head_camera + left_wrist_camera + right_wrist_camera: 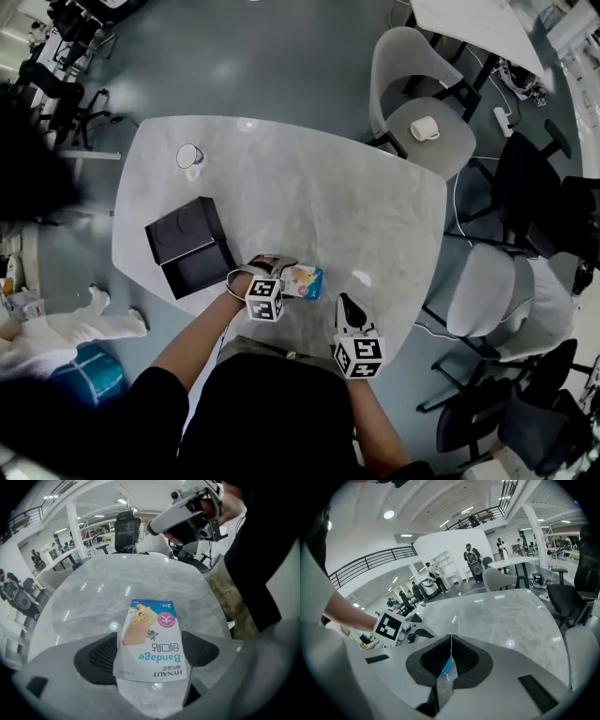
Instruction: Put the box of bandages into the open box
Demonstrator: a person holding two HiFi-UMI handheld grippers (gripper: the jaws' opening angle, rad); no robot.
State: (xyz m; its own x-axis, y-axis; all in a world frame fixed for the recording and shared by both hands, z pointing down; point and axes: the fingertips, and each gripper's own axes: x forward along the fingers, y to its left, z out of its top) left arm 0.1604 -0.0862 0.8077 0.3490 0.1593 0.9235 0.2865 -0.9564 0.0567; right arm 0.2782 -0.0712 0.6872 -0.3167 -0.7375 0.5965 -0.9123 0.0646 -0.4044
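The box of bandages lies on the counter, between the wide-open jaws of the left hand-held gripper. Squeeze both long sides evenly, then lift it to the black open box. The right hand-held gripper is closed.

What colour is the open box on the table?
The open box is black, best seen in the head view.

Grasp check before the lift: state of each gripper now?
Left gripper: open, jaws astride the blue-and-white cardboard bandage box on the grey marble table.
Right gripper: shut, jaws together.
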